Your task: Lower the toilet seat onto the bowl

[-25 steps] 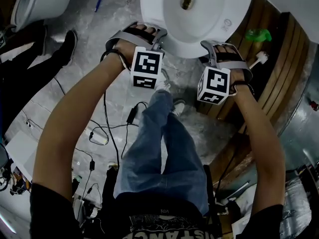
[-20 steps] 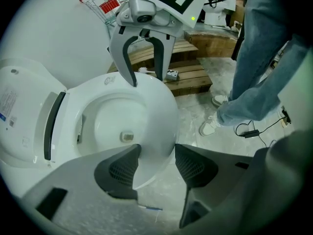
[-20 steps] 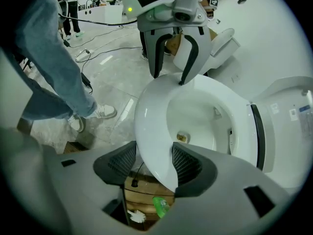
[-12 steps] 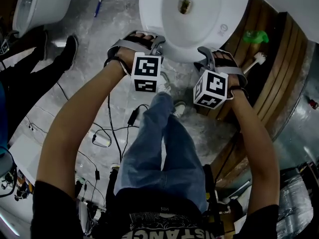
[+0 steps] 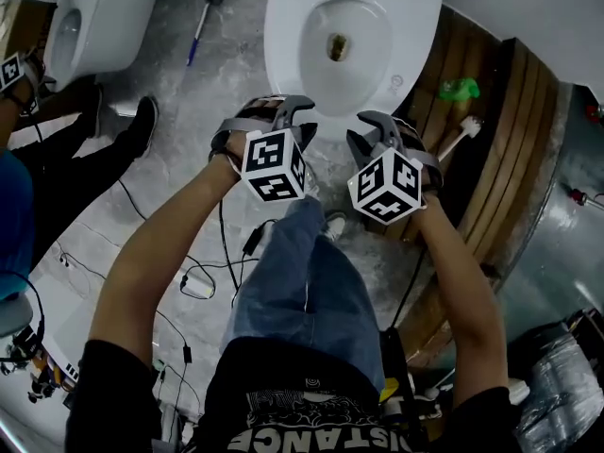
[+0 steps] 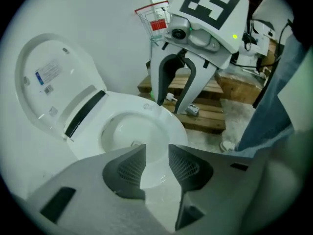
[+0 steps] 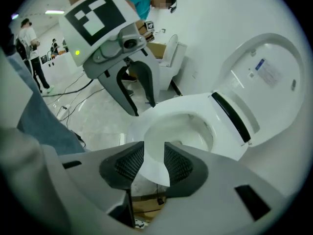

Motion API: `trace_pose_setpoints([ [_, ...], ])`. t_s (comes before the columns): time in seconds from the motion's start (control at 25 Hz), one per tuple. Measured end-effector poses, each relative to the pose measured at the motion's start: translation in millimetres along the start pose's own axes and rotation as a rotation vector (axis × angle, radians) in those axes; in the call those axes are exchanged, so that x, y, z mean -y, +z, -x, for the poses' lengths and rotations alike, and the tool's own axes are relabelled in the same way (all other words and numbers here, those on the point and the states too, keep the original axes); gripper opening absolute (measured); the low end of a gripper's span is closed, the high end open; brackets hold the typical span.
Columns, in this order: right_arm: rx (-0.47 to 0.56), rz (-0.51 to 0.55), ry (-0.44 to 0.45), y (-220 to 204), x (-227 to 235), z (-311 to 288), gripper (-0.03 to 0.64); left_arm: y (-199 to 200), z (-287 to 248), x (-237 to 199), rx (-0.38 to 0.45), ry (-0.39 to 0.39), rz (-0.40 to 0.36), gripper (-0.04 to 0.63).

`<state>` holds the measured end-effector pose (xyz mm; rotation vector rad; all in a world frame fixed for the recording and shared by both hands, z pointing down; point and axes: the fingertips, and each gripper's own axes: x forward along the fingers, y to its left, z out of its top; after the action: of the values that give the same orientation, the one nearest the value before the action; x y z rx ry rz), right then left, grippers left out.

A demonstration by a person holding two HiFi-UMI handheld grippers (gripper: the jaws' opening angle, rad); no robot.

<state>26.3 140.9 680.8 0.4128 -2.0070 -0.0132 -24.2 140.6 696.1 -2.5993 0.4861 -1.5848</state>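
Observation:
The white toilet (image 5: 283, 26) stands ahead of me. Its seat (image 6: 168, 126) lies flat on the bowl and the lid (image 6: 49, 82) stands upright behind it, also shown as lid (image 7: 266, 75). My left gripper (image 5: 297, 109) hangs just off the seat's front left rim and my right gripper (image 5: 359, 132) off the front right. Both sets of jaws are closing, still with a gap. Nothing is pressed between the left gripper (image 6: 156, 163) pads; through the right gripper (image 7: 154, 163) gap only the seat's front edge shows.
A second toilet (image 5: 85, 12) stands at the upper left with a blue-handled brush (image 5: 201, 26) beside it. A wooden pallet (image 5: 486, 159) with a green item (image 5: 460, 88) lies to the right. Cables (image 5: 203, 272) trail on the floor. Another person's leg (image 5: 66, 149) is at left.
Both grippers have drawn back a little from the seat's front rim toward my legs. Their jaws have narrowed. The seat stays flat on the bowl.

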Motion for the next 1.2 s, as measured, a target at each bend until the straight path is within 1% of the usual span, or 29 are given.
trace_pose_setpoints([
  [0.12,0.064,-0.121,-0.028,12.4,9.3,28.0,0.11,25.4,22.7,-5.0,0.073,0.031,0.131,0.136],
  [0.2,0.122,-0.217,-0.04,24.2,12.5,50.5,0.092,43.9,40.9,-11.0,0.135,0.061,0.236,0.094],
  [0.28,0.18,-0.307,-0.045,39.2,12.6,72.7,0.08,57.9,62.8,-16.4,0.188,0.091,0.341,0.078],
  [0.36,0.23,-0.401,-0.056,51.8,13.0,94.3,0.072,71.3,85.7,-20.0,0.233,0.122,0.417,0.074],
  [0.44,0.271,-0.497,-0.076,59.5,12.2,116.6,0.064,83.9,107.3,-18.0,0.272,0.15,0.472,0.067],
  [0.52,0.313,-0.572,-0.102,65.1,9.6,137.6,0.058,92.2,126.3,-13.9,0.301,0.18,0.519,0.054],
  [0.64,0.379,-0.653,-0.134,74.2,4.3,167.3,0.052,103.4,151.9,-7.8,0.341,0.213,0.588,0.038],
  [0.84,0.489,-0.771,-0.183,84.0,2.6,219.0,0.038,128.7,194.4,4.8,0.408,0.269,0.667,0.019],
  [1.0,0.552,-0.792,-0.219,91.1,-1.1,255.3,0.028,151.2,226.7,13.1,0.47,0.3,0.707,0.014],
  [1.2,0.593,-0.788,-0.254,91.8,-15.0,286.9,0.017,170.9,257.4,25.9,0.529,0.342,0.759,0.012],
])
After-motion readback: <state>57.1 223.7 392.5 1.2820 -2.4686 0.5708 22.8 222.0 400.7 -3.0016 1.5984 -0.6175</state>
